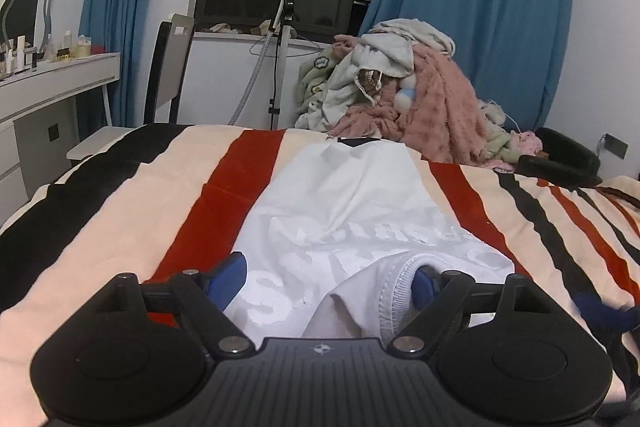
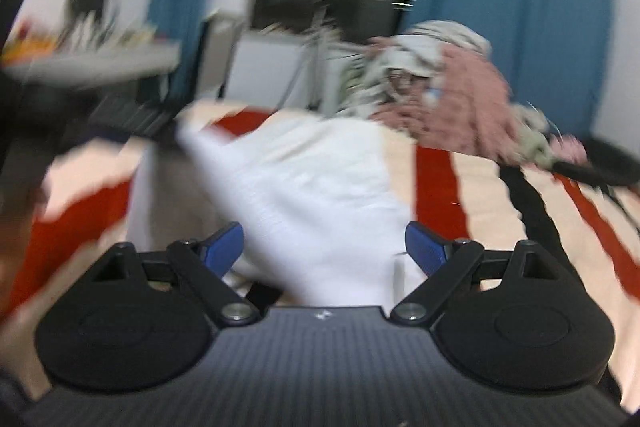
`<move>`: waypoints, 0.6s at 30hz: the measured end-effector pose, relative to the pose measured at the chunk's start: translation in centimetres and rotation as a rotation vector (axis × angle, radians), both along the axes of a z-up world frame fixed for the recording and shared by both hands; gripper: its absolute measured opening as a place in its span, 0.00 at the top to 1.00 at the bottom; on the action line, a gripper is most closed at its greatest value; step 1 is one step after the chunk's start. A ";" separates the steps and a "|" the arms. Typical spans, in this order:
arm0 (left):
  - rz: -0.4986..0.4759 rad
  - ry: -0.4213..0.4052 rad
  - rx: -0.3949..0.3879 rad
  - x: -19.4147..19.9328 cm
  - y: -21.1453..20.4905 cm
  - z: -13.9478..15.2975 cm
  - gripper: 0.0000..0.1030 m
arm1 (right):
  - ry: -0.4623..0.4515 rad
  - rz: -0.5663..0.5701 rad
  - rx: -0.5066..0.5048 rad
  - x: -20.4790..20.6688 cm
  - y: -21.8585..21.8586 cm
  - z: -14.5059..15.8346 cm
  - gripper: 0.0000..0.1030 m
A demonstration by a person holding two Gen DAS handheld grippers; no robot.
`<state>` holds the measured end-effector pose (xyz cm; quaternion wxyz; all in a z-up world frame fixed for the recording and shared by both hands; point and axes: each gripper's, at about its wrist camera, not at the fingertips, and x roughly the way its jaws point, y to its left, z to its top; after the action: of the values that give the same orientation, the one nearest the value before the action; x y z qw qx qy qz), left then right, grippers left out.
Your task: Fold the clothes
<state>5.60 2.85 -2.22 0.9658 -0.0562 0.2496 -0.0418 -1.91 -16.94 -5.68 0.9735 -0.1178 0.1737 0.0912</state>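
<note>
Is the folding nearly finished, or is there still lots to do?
Not nearly. Done: the white garment is spread on the striped blanket, though whether its sides are folded in is unclear. In hand: the open left gripper sits at its ribbed cuff, and the open right gripper is blurred over it. Left: a big clothes pile behind.

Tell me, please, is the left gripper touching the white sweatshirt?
Touching. In the left wrist view, the ribbed cuff of the white sweatshirt bunches against one blue finger of the open left gripper.
</note>
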 end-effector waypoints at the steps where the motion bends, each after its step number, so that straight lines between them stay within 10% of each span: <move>1: -0.004 0.002 -0.004 0.0 0.0 0.0 0.19 | 0.004 0.013 -0.052 0.1 1.2 -0.6 0.14; 6: -0.026 0.011 -0.018 -0.2 -0.3 -0.2 0.19 | -0.095 -0.213 -0.112 1.9 1.4 -1.6 0.14; 12: -0.176 -0.001 0.022 -1.2 -3.1 -1.2 0.18 | -0.248 -0.401 0.250 0.1 -4.7 2.5 0.14; 18: -0.255 -0.083 0.233 -3.5 -7.5 -2.7 0.15 | -0.193 -0.544 0.294 0.5 -8.3 2.8 0.14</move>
<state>2.11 -4.68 -4.94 0.9622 0.0899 0.2176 -0.1372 -1.38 -25.24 -2.83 0.9807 0.0668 0.0908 -0.1599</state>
